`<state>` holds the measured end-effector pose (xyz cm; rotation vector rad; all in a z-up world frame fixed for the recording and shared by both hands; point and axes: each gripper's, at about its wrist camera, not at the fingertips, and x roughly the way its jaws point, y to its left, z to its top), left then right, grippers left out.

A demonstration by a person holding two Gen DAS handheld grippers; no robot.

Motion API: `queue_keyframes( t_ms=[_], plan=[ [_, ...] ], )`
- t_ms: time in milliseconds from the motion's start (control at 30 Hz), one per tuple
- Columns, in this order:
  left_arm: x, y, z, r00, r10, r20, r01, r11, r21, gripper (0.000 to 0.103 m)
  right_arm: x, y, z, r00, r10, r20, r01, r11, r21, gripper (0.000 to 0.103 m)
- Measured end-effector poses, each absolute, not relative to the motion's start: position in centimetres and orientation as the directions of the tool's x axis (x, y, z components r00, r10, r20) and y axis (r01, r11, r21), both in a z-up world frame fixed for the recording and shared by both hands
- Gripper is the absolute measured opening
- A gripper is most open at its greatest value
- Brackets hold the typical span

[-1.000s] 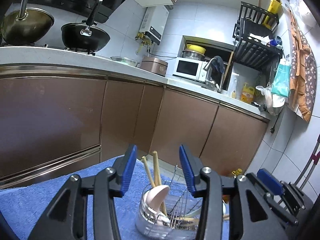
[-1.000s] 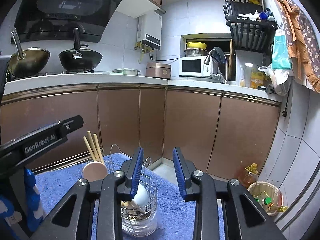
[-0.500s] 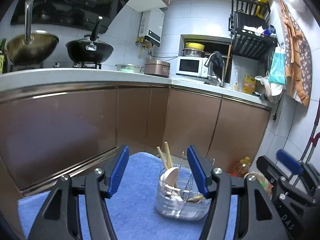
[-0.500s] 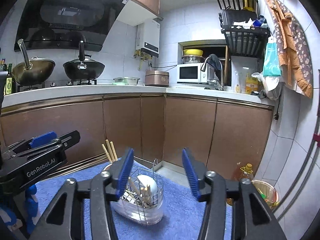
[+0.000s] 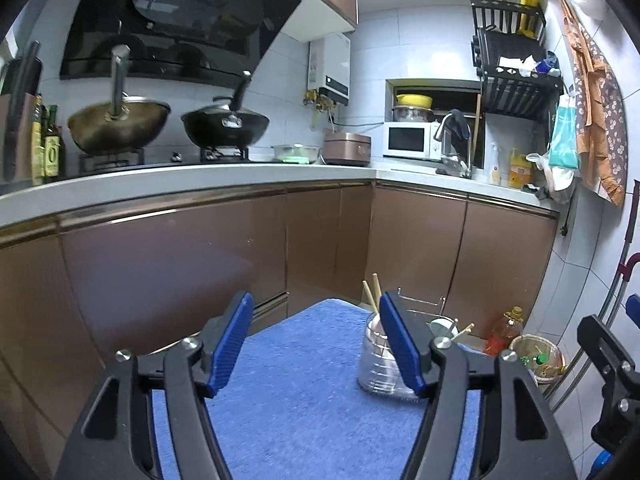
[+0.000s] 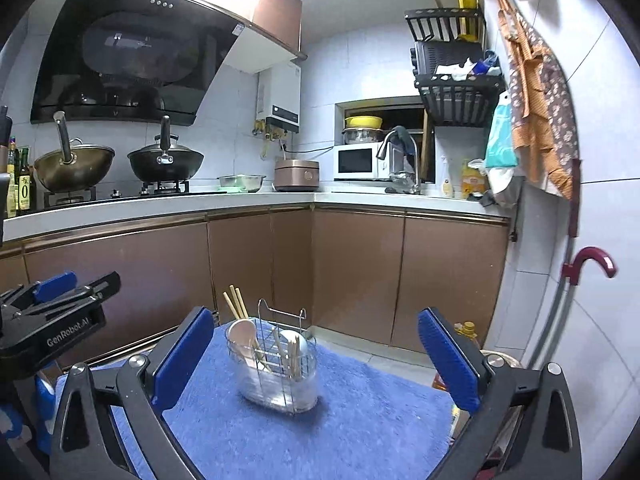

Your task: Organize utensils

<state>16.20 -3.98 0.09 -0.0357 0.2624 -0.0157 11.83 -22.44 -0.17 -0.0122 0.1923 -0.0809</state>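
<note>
A plush blue mat point(image 6: 360, 420) lies under a clear utensil caddy point(image 6: 280, 376) of silver wire holding pale wooden chopsticks point(image 6: 236, 306) and a cream spoon point(image 6: 242, 334). Cabinet doors point(image 6: 360, 272) are glossy copper-brown; the counter point(image 6: 200, 204) is white.

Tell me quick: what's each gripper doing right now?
Left gripper: jaws opening, nothing between them.
Right gripper: jaws opening wide, holding nothing; utensil caddy sits free beyond.
</note>
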Motion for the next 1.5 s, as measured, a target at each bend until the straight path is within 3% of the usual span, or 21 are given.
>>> queue_keyframes(
  t_ms=[667,1500],
  plan=[
    [4.2,-2.3,3.1,0.991,-0.008,-0.135,0.014,0.999,0.042,0.071,0.2,-19.3,1.7,0.986,-0.105,-0.133,0.103,0.994,-0.024,0.103],
    [-0.9,-3.2,3.6,0.998,0.022,-0.055,-0.016,0.994,0.105,0.071,-4.8,-20.2,2.7,0.993,-0.091,-0.079,0.093,0.996,0.01,0.103]
  ],
)
